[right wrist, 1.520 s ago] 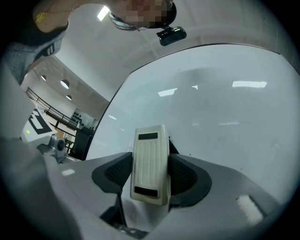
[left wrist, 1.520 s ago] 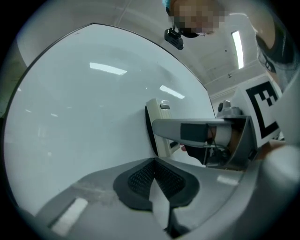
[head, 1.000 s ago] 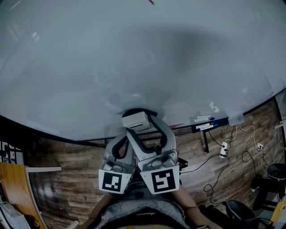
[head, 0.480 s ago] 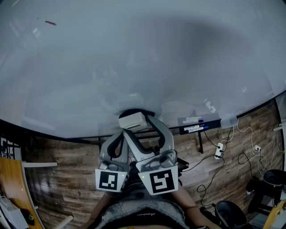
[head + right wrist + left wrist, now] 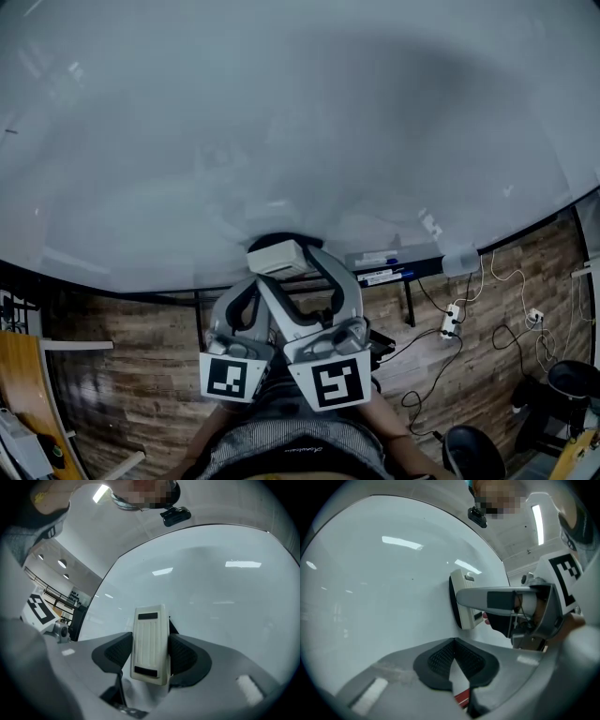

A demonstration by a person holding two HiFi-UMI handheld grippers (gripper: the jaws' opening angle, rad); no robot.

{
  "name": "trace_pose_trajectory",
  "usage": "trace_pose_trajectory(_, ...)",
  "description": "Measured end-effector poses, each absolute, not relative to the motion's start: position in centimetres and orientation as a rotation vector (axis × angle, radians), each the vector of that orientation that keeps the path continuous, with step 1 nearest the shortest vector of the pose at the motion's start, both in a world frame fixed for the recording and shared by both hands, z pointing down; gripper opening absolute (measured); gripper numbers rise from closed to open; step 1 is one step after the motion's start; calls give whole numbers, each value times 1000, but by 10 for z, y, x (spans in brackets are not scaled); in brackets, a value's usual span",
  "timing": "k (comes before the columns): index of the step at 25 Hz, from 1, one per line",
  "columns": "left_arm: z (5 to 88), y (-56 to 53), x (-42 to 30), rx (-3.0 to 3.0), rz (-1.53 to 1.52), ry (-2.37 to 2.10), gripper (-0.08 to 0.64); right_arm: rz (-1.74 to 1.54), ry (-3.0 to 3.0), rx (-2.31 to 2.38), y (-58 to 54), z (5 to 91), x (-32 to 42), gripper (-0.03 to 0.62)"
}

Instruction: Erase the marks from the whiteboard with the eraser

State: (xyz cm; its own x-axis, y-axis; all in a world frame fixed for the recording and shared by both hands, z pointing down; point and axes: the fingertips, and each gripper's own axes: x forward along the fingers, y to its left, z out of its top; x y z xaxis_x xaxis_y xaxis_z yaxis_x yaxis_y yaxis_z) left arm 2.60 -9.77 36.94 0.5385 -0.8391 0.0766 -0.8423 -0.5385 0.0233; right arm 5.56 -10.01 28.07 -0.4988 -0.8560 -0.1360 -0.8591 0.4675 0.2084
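Left tongs (image 5: 454, 657) pressed together, nothing between them. Right tongs (image 5: 150, 660) pinch the eraser (image 5: 150, 639) by the long sides of its ribbed plastic back; judged light, with a stiff shell and soft pad, so a side grip suits. Its dark pad lies against the lower whiteboard (image 5: 281, 122); no legible print on either.

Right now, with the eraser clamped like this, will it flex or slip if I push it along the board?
Probably stiff: the eraser looks like a hard ribbed plastic shell, so it shouldn't bend. Likely light too. The right gripper clamps its smooth sides between textured jaws, so a hard push on the board might twist it.
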Motion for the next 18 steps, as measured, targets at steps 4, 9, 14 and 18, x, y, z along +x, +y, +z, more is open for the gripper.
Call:
trace_pose_trajectory(4, 368, -98, 57, 2713, 93, -1486, 3, 400, 2678, -1566, -98, 280, 89, 256)
trace_pose_trajectory(9, 365, -97, 93, 2724, 94, -1494, 3, 393, 2671, -1558, -95, 279, 127, 256)
trace_pose_trajectory(14, 358, -93, 132, 2710, 87, -1527, 3, 399, 2685, -1535, -93, 276, 167, 256)
trace_pose_trajectory(18, 361, -89, 150, 2676, 78, -1568, 3, 403, 2701, -1514, -94, 278, 189, 256)
